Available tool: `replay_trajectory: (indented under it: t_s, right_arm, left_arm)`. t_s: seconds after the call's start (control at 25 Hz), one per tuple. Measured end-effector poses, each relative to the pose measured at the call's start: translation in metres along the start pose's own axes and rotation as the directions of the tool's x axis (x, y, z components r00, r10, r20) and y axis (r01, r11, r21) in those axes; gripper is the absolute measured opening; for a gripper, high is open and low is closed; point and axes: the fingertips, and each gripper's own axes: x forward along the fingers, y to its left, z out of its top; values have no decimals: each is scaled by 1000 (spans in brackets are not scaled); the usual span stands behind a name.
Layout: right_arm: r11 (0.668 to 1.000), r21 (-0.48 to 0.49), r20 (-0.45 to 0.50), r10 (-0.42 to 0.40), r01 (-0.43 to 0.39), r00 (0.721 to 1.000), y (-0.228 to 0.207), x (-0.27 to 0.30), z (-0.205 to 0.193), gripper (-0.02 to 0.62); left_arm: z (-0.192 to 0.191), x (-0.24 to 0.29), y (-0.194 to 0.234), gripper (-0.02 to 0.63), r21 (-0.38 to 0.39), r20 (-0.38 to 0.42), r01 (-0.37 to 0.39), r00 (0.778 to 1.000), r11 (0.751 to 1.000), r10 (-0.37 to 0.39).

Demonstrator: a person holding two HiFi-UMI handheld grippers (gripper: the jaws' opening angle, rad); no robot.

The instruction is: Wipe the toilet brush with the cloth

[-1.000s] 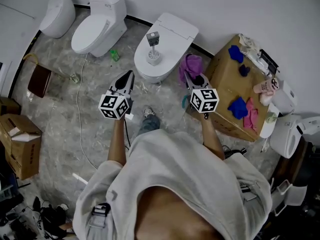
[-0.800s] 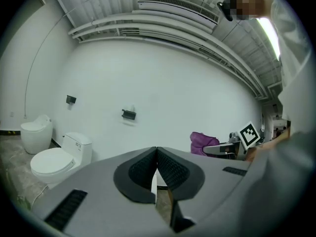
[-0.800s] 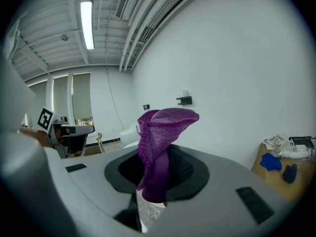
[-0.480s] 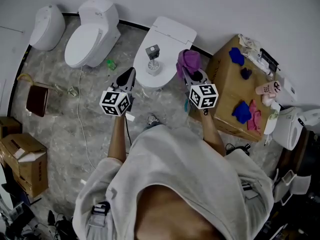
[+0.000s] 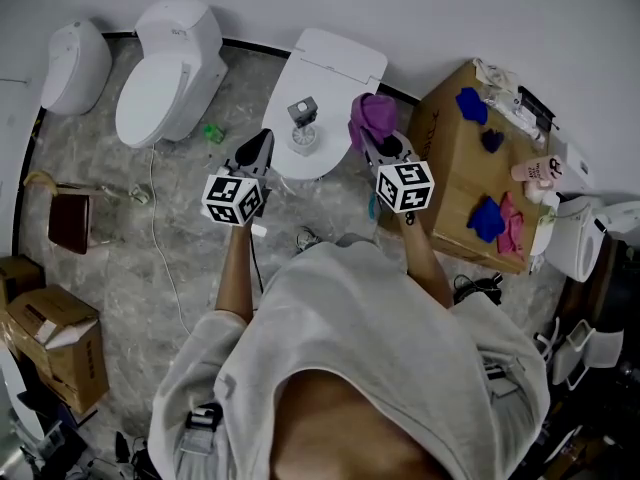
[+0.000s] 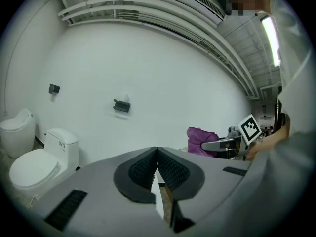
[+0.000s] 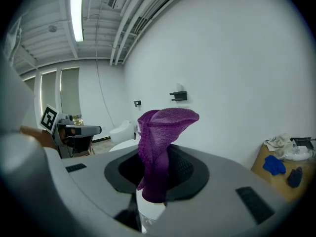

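R claw (image 7: 157, 169) clamped on purple cloth (image 7: 160, 132), which sticks up above the jaws. L claw (image 6: 157, 157) pressed shut w/ nothing in it. Toilet brush (image 5: 302, 126) stands upright in its holder on closed white toilet (image 5: 335, 63), between the two claws in head view. Print on pink bottle (image 5: 535, 171) too small to read.

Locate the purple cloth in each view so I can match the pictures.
Head view: upper centre, the purple cloth is bunched at the tip of the right claw.
Left gripper view: right of centre, held out sideways.
Right gripper view: dead centre, clamped in the claw.
Shared landmark: the dark wall bracket shows in both gripper views, not in the head view.
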Motion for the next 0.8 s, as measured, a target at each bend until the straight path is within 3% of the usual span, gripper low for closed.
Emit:
replay_trajectory:
  t_s: [0.36,0.8]
  right_arm:
    - [999,30,-38,46,-45,998,-4,19,-9,112]
    - [980,46,-84,197,-194,977,-10,70,-14,112]
  left_arm:
    - [-12,19,7,20,-19,-41,-20,999,1000,19]
    - [-25,48,16,20,-45,-75,-135,989,990,131]
